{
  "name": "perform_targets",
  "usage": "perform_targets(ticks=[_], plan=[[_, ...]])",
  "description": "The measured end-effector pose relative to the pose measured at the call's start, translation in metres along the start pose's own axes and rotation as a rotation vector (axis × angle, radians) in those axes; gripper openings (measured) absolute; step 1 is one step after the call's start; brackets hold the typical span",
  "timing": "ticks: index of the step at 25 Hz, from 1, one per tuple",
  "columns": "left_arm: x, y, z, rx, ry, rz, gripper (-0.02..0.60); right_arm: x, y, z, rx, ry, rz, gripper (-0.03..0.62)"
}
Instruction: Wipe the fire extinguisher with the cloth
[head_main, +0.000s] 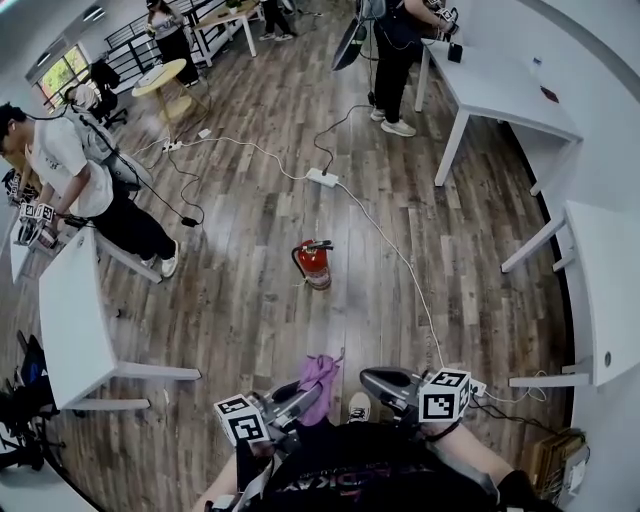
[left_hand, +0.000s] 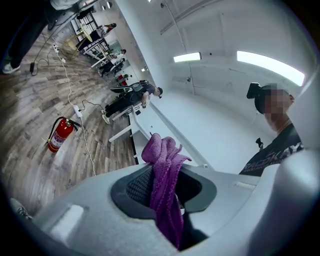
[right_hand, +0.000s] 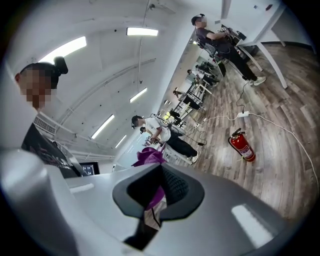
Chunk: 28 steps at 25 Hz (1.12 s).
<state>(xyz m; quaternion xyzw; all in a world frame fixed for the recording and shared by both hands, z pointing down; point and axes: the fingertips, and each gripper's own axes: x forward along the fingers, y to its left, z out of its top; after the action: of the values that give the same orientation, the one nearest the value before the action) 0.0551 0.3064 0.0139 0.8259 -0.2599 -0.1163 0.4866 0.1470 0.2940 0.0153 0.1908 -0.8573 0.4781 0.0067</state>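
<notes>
The wipe has not begun; this is the approach, with the left gripper (left_hand: 162, 189) pinching the purple cloth (left_hand: 163, 162) and the right gripper (right_hand: 160, 189) pressed together on nothing (the purple seen past its jaws looks like the same cloth, hanging just beside it). The extinguisher (head_main: 315, 265) stands upright on the wood floor (head_main: 250, 300), well ahead of both grippers. The next move probably calls for closing that gap, going low, and laying the cloth against the red body.
</notes>
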Motion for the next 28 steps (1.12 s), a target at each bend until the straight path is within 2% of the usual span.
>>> perform_targets(ticks=[6, 28], plan=[[0.003, 0.000, -0.004, -0.008, -0.010, -0.001, 0.091, 0.001, -0.001, -0.003, -0.018, 0.030, 0.010, 0.003], [-0.007, 0.001, -0.002, -0.014, -0.018, 0.024, 0.091, 0.008, 0.006, -0.001, -0.029, 0.020, 0.028, 0.003]])
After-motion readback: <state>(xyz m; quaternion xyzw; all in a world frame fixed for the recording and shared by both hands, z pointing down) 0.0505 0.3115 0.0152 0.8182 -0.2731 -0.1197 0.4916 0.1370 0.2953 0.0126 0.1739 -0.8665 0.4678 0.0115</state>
